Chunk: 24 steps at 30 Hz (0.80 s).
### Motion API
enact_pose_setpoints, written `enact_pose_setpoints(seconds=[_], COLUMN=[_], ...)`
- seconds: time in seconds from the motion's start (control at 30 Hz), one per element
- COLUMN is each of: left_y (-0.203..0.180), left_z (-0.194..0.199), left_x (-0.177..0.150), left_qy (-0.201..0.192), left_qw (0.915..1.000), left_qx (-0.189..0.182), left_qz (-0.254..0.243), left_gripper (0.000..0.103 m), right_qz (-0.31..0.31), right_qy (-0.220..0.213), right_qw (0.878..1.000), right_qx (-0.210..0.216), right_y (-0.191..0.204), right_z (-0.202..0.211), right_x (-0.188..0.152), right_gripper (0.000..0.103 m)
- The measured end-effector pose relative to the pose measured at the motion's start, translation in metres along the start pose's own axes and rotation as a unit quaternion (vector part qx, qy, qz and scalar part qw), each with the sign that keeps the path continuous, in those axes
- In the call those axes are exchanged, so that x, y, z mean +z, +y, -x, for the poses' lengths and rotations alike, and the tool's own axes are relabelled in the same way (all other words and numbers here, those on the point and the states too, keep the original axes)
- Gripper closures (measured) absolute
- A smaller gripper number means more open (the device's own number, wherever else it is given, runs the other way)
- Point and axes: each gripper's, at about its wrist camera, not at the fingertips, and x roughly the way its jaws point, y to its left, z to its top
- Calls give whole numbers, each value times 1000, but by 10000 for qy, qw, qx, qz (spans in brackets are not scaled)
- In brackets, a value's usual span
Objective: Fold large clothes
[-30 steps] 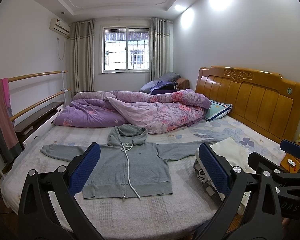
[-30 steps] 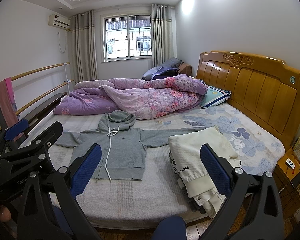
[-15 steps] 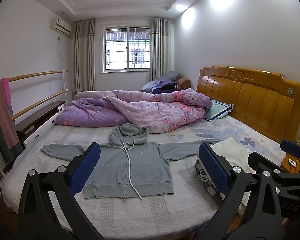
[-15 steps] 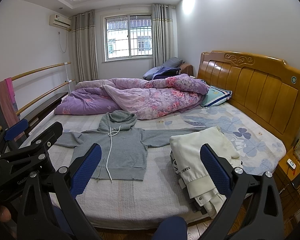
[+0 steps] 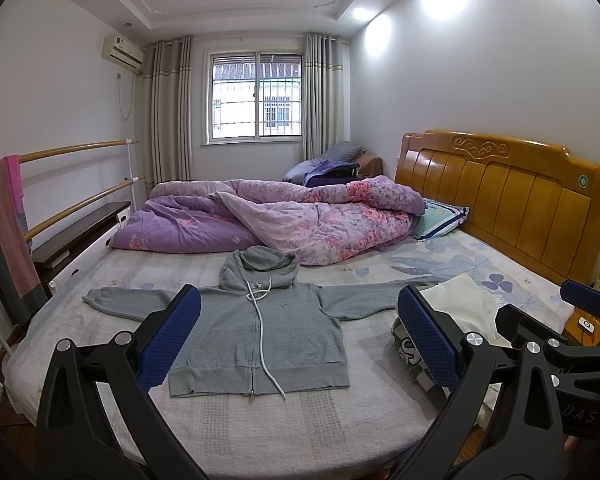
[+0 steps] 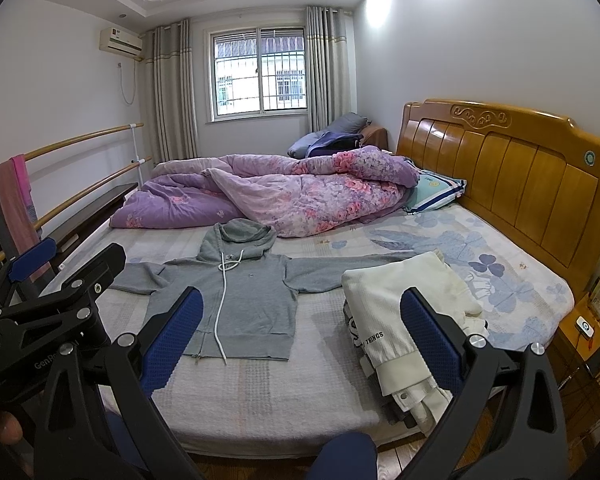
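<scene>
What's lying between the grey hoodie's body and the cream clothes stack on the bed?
Only the grey hoodie's outstretched sleeve, reaching the cream clothes stack. Below the sleeve it is bare bedsheet, clearest in the right wrist view.

"THINGS" on folded white garment point(image 6: 396, 312)
</scene>
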Motion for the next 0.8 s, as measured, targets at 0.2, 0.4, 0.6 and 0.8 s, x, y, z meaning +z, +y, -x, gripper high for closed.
enact_pose_setpoints(seconds=[0.2, 0.4, 0.6, 0.8], left_y=[2, 2, 1, 0], left_z=[1, 1, 0, -1], left_x=[-2, -2, -3, -2], left_qy=[21, 15, 26, 28], left_qw=[10000, 10000, 10000, 10000], left_qx=[4, 0, 5, 4], left_qz=[-2, -2, -2, -5], left_gripper=[5, 5, 5, 5], right_qz=[-2, -3, -7, -7], right_qy=[15, 26, 26, 30], right_qw=[10000, 10000, 10000, 10000], right_qx=[2, 8, 9, 8], right_y=[-1, 0, 0, 0], right_z=[-1, -3, -3, -3], right_x=[-1, -2, -2, -2], right_gripper=[8, 8, 8, 8])
